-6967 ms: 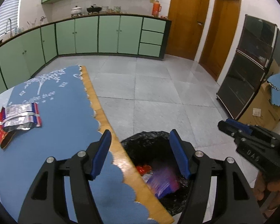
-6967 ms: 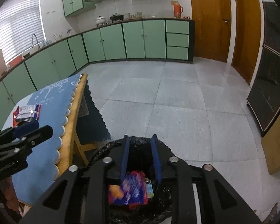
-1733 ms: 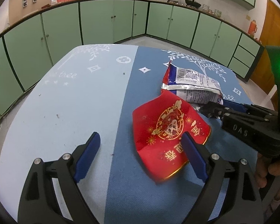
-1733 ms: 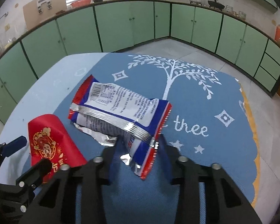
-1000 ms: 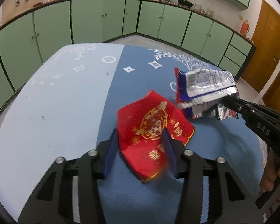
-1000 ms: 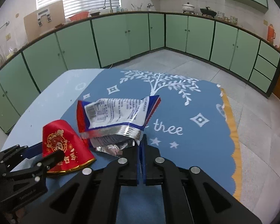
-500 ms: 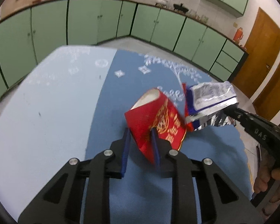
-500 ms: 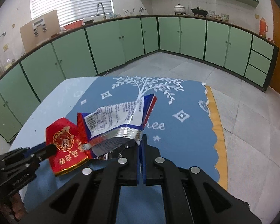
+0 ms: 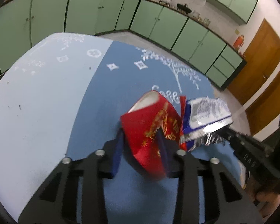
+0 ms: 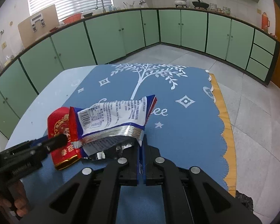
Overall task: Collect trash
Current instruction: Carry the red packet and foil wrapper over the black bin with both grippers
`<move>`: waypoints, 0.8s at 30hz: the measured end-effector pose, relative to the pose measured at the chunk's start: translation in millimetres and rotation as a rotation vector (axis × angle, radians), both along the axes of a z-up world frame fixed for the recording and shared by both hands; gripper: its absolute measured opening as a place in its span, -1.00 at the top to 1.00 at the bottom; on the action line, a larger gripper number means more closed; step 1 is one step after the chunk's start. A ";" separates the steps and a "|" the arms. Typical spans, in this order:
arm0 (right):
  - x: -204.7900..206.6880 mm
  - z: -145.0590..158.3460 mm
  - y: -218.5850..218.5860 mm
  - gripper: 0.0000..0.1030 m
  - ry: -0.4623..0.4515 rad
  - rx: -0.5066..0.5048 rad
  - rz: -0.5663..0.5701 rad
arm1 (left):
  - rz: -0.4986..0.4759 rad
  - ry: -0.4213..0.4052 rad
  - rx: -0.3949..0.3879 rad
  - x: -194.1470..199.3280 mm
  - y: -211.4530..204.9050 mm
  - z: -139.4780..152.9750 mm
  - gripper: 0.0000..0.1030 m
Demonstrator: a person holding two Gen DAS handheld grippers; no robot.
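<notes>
My left gripper is shut on a red packet with gold print and holds it above the blue tablecloth. My right gripper is shut on a white, blue and silver snack wrapper, lifted off the cloth. The two pieces of trash hang side by side and touch. The red packet shows left of the wrapper in the right wrist view, and the wrapper shows right of the packet in the left wrist view.
The table has a pale blue part and a wooden edge strip on its right side. A black bin bag shows at the floor beyond that edge. Green cabinets ring the room; wooden doors stand at the right.
Both grippers have closed on the two pieces of trash and lifted them off the cloth. Since half a second ago both have risen a little and moved toward the table's right edge.
</notes>
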State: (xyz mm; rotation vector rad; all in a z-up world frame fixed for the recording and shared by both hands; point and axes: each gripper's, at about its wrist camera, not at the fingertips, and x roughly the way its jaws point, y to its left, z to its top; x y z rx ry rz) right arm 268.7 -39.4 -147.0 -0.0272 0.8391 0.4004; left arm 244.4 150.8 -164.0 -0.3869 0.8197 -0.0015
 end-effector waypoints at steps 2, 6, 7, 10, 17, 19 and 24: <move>-0.2 0.4 -0.3 0.96 -0.001 0.000 -0.001 | -0.005 -0.031 0.024 -3.3 -3.7 7.2 0.47; -1.6 6.9 -5.6 0.96 -0.015 0.012 -0.009 | 0.001 -0.073 0.036 -11.5 -5.9 19.6 0.52; -2.9 10.8 -7.8 0.96 -0.023 0.015 -0.011 | 0.005 -0.077 0.034 -12.9 -4.8 20.8 0.52; -6.3 20.5 -12.1 0.96 -0.044 0.009 -0.017 | 0.014 -0.093 0.033 -17.2 -2.0 27.6 0.52; -21.8 43.2 -27.9 0.96 -0.080 0.005 -0.042 | 0.010 -0.128 0.097 -29.3 -13.7 47.0 0.53; -28.9 52.7 -33.5 0.96 -0.097 0.003 -0.047 | 0.004 -0.139 0.114 -33.7 -20.2 53.0 0.53; -45.1 74.0 -48.7 0.96 -0.136 0.000 -0.063 | -0.018 -0.167 0.126 -47.0 -34.7 66.7 0.53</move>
